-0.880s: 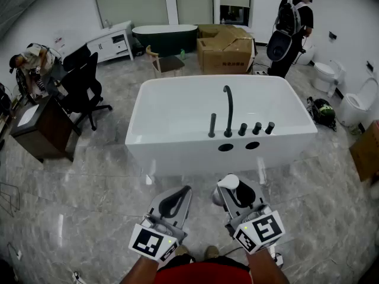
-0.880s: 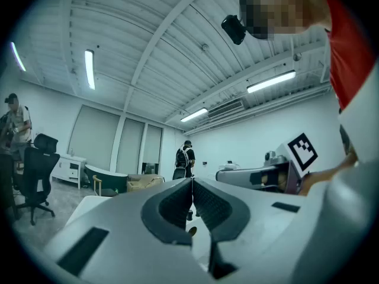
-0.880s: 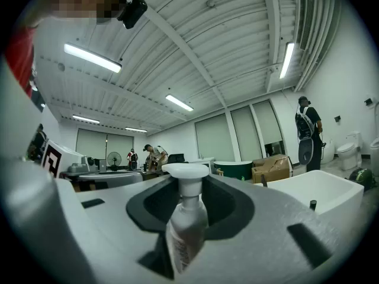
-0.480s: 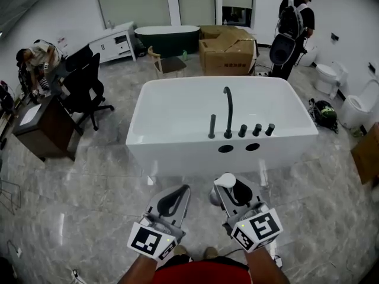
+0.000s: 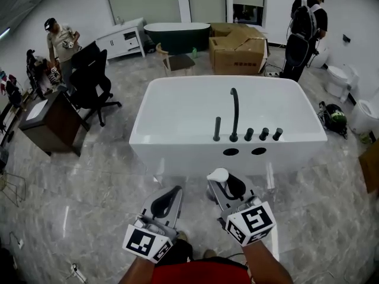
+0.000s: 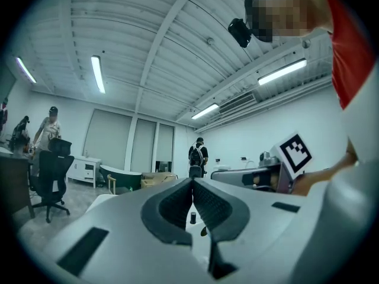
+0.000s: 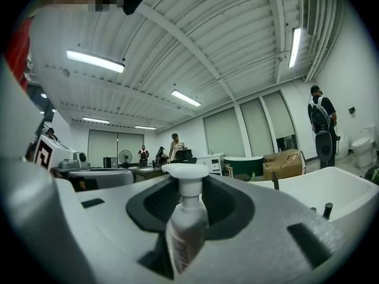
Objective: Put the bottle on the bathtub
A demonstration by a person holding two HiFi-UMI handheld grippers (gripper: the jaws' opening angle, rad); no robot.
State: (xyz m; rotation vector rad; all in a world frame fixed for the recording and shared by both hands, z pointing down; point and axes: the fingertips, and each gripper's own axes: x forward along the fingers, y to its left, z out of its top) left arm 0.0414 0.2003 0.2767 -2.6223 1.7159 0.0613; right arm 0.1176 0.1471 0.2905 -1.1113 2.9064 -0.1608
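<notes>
A white pump bottle [image 7: 186, 220] stands upright between my right gripper's jaws, its white cap [image 5: 217, 174] showing at the jaw tips in the head view. My right gripper [image 5: 222, 181] is shut on it, a short way in front of the white bathtub [image 5: 177, 149]. The tub's near ledge carries a tall black spout [image 5: 235, 114] and several black knobs [image 5: 263, 134]. My left gripper [image 5: 168, 198] hangs beside the right one, its jaws closed together with nothing in them; in the left gripper view [image 6: 192, 201] the pads meet.
A dark desk [image 5: 50, 123] and black office chair [image 5: 95, 78] stand to the left. Cardboard boxes [image 5: 237, 46] and a dark tub [image 5: 176, 34] sit behind the bathtub. A person with a backpack [image 5: 305, 31] stands at back right, another person [image 5: 59, 40] at back left. Toilets [image 5: 343, 78] line the right wall.
I have stepped slightly closer to the bathtub; both grippers sit a little lower in view. The bottle stays in the right gripper. The person at the left has stood up.
</notes>
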